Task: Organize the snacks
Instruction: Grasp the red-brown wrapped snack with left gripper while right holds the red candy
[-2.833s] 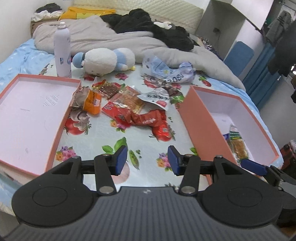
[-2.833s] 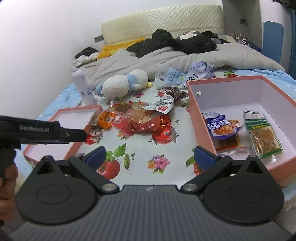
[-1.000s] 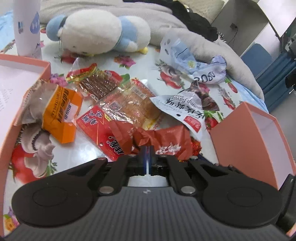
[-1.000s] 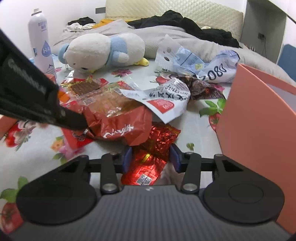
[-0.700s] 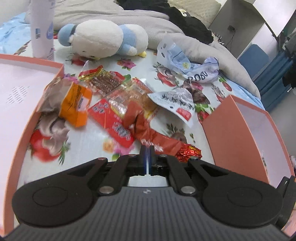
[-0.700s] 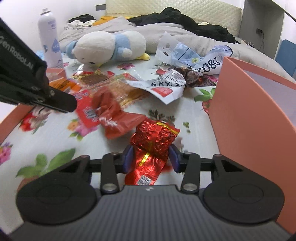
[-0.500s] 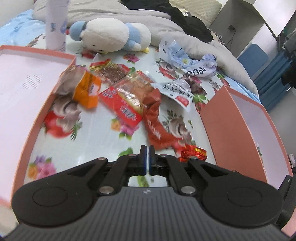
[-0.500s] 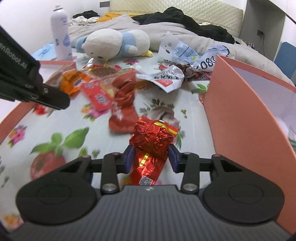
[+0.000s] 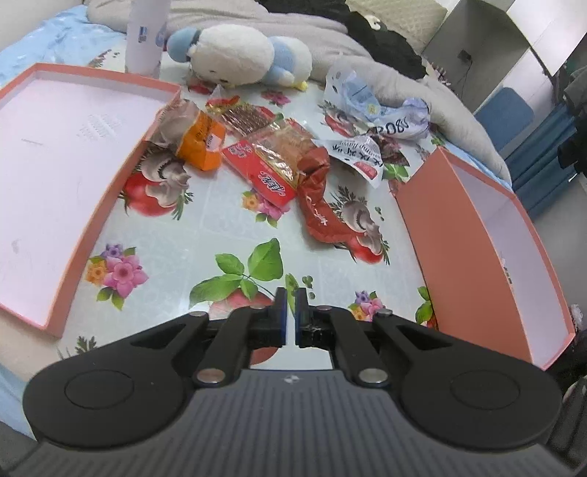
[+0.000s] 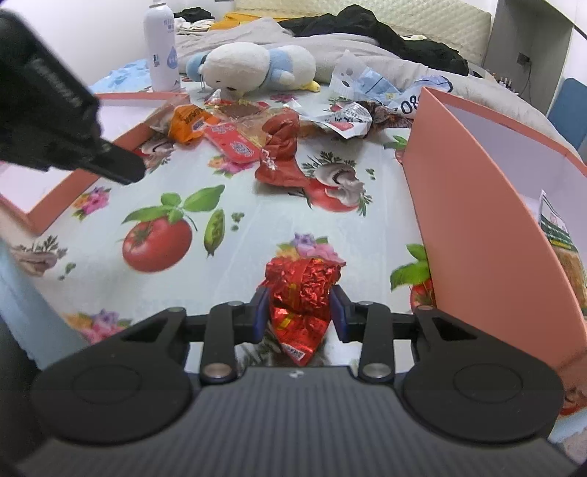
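Note:
My right gripper [image 10: 299, 312] holds a crumpled red foil snack packet [image 10: 301, 290] between its blue pads, just above the flowered tablecloth; the jaws are still closing on it. Beside it on the right stands the tall salmon box [image 10: 477, 205], with a green-labelled snack packet [image 10: 557, 235] inside. My left gripper [image 9: 290, 312] is shut with nothing between its pads, over the near part of the table. A dark red packet [image 9: 319, 209] lies loose ahead of it. Behind that sits the snack pile: an orange packet [image 9: 201, 143], a flat red packet [image 9: 260, 176] and a white packet [image 9: 356, 154].
A shallow salmon lid [image 9: 121, 176] lies at the left. A plush toy [image 9: 238, 55], a white spray bottle [image 9: 146, 33] and a crumpled blue-white bag [image 9: 378, 110] stand behind the pile. Bedding and clothes lie beyond. The left tool's black body [image 10: 55, 110] crosses the right wrist view's upper left.
Both grippers have drawn back from the pile toward the table's near edge. The right one brought the foil packet along. The dark red packet was dragged out and now lies apart from the left gripper.

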Tool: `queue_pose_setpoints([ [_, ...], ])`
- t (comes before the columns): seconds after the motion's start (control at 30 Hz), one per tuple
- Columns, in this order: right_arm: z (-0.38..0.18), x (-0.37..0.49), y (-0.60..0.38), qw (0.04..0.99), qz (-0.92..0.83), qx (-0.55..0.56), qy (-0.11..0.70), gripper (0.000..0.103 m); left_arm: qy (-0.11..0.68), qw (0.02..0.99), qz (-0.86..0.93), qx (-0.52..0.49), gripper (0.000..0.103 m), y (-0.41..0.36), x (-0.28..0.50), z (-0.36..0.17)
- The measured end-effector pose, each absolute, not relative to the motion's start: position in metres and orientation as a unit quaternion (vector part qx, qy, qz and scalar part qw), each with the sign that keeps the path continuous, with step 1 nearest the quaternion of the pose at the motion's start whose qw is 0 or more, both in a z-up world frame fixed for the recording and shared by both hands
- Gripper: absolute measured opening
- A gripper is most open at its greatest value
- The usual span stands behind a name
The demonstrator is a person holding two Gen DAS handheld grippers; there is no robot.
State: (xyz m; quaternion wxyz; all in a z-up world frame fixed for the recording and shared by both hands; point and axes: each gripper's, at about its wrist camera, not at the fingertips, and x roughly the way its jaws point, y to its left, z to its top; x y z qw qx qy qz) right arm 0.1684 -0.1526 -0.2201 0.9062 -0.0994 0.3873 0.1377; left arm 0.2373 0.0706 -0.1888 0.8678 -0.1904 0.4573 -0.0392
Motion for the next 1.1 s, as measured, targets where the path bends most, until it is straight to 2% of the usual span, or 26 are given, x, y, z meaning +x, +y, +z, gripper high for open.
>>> queue_pose_setpoints([
  [0.1, -0.219, 0.168, -0.157, 0.908, 0.132, -0.095, 0.387, 0.038, 0.465, 0.865, -0.047, -0.182, 0.003, 0.06, 0.258, -0.195],
  [0.17, -0.219, 0.17, -0.159, 0.909, 0.13, -0.093, 0.385, 0.038, 0.47, 0.864, -0.053, -0.173, 0.011, 0.05, 0.276, -0.199],
  [0.23, -0.219, 0.173, -0.162, 0.91, 0.13, -0.091, 0.384, 0.038, 0.473, 0.864, -0.051, -0.165, 0.041, 0.04, 0.296, -0.204],
  [0.27, -0.22, 0.174, -0.163, 0.909, 0.13, -0.09, 0.385, 0.038, 0.471, 0.866, -0.048, -0.159, 0.047, 0.034, 0.307, -0.206],
  [0.47, -0.221, 0.18, -0.165, 0.908, 0.14, -0.08, 0.386, 0.038, 0.48, 0.866, -0.048, -0.135, 0.05, 0.01, 0.368, -0.223],
  [0.6, -0.22, 0.183, -0.166, 0.907, 0.15, -0.073, 0.386, 0.038, 0.49, 0.863, -0.041, -0.115, 0.069, -0.002, 0.395, -0.235],
  [0.77, -0.22, 0.185, -0.165, 0.906, 0.16, -0.076, 0.384, 0.038, 0.498, 0.864, -0.037, -0.068, 0.066, -0.019, 0.408, -0.247],
  [0.87, -0.22, 0.187, -0.166, 0.906, 0.161, -0.079, 0.383, 0.038, 0.503, 0.863, -0.028, -0.041, 0.053, -0.024, 0.41, -0.255],
  [0.93, -0.22, 0.188, -0.168, 0.907, 0.159, -0.077, 0.383, 0.038, 0.499, 0.866, -0.029, -0.008, 0.052, -0.031, 0.408, -0.255],
  [1.1, -0.216, 0.188, -0.172, 0.908, 0.153, -0.069, 0.384, 0.038, 0.504, 0.862, -0.034, -0.03, 0.046, -0.023, 0.404, -0.253],
])
